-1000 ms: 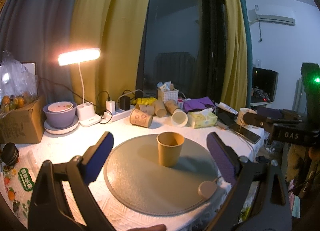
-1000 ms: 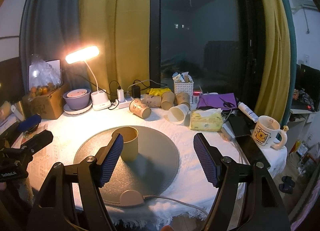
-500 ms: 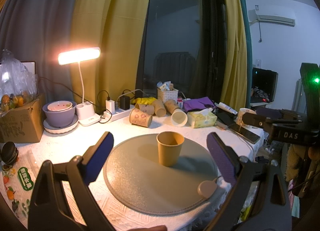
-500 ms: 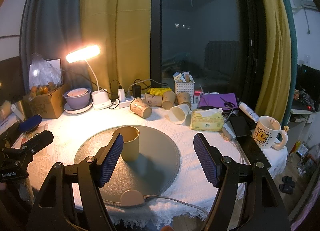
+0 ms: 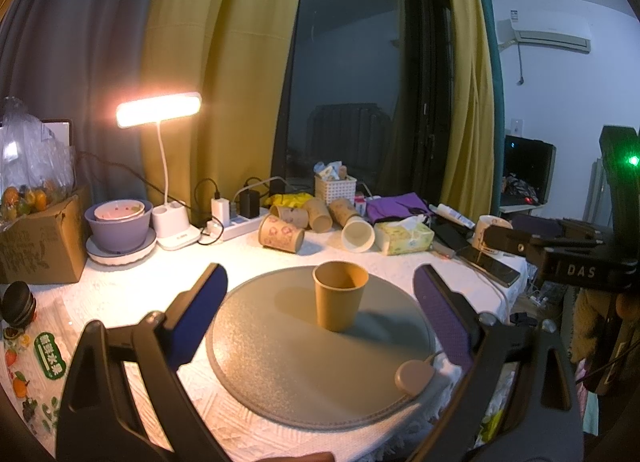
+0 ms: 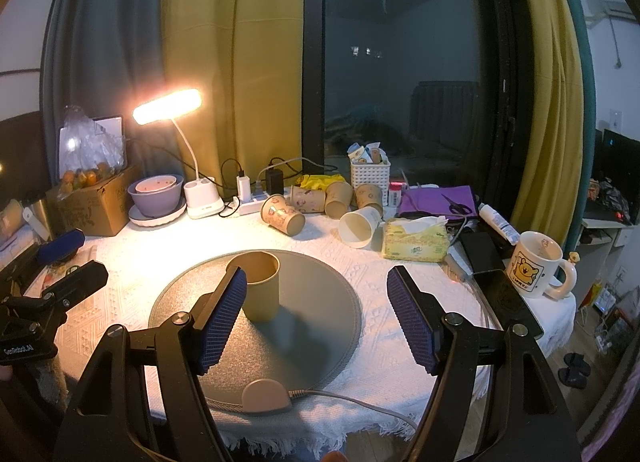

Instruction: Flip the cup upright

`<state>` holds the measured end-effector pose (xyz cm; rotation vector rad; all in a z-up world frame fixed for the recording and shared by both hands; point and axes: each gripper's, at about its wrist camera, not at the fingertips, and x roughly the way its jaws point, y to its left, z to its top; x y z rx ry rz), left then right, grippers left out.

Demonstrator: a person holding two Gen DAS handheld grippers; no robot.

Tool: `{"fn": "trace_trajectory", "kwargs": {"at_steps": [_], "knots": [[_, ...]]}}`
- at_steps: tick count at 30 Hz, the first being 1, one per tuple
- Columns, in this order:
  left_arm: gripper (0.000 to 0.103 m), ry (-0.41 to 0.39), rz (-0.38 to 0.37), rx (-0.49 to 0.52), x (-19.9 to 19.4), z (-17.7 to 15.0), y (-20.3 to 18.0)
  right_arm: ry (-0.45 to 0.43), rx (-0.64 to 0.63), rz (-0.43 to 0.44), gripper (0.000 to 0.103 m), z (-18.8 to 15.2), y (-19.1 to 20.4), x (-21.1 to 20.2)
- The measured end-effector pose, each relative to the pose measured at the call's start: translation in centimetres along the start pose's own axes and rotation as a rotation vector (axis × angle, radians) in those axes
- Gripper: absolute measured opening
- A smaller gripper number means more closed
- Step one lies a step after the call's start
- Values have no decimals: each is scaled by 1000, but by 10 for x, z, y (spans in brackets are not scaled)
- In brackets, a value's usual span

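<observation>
Cup (image 5: 339, 295) upright on mat (image 5: 280, 374), tools apparently apart.

Very little shifts over this last second, as far as I can read it. In my right wrist view the cup (image 6: 260, 286) sits a shade further right than before, so a little more of its rim shows past the left finger pad (image 6: 222, 318) of the right gripper (image 6: 316, 274); the desk lamp (image 6: 166, 111) drops slightly in that view too. From the left wrist view, the right gripper's black body marked DAS (image 5: 580, 272) edges a touch to the left. Each of these shifts is slight, more a small drift of my hands than a real move
</observation>
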<state>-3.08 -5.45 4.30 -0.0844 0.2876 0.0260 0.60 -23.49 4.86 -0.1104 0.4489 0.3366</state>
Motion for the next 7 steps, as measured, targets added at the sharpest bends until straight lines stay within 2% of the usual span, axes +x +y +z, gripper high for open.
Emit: {"fn": "trace_trajectory", "kwargs": {"at_steps": [7], "knots": [[95,-10,-21,-9,-4,-9,-2,4,-5,5,76,-2,5,0]]}}
